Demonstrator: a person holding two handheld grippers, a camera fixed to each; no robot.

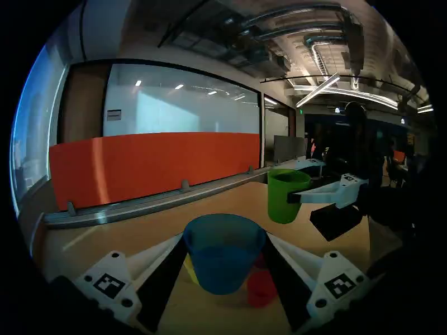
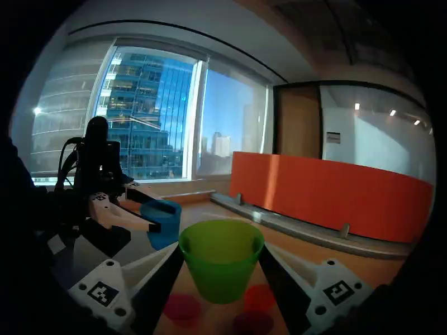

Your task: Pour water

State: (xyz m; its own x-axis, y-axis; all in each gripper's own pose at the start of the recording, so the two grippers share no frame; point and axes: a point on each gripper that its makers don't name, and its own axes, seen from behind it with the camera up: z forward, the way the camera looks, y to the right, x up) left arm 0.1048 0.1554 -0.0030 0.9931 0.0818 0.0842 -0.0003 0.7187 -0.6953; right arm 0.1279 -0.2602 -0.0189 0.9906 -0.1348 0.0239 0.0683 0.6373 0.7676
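Left of the blue cup (image 1: 224,254): bare table (image 1: 128,234) lies open up to the rail.
Far edge: a metal rail (image 1: 145,204) and an orange panel (image 1: 151,162) wall it off.
Right of the blue cup: the green cup (image 1: 286,195), clamped in the right gripper (image 1: 288,197), blocks the way; bare wood separates the cups.
Under the cups: red discs (image 2: 181,307) lie on the table.

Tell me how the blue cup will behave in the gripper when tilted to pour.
The blue cup looks like thin translucent plastic, so it probably flexes when squeezed by the left gripper. Its smooth, tapered walls may slip once tilted. A darker band low inside suggests water, so expect shifting weight.
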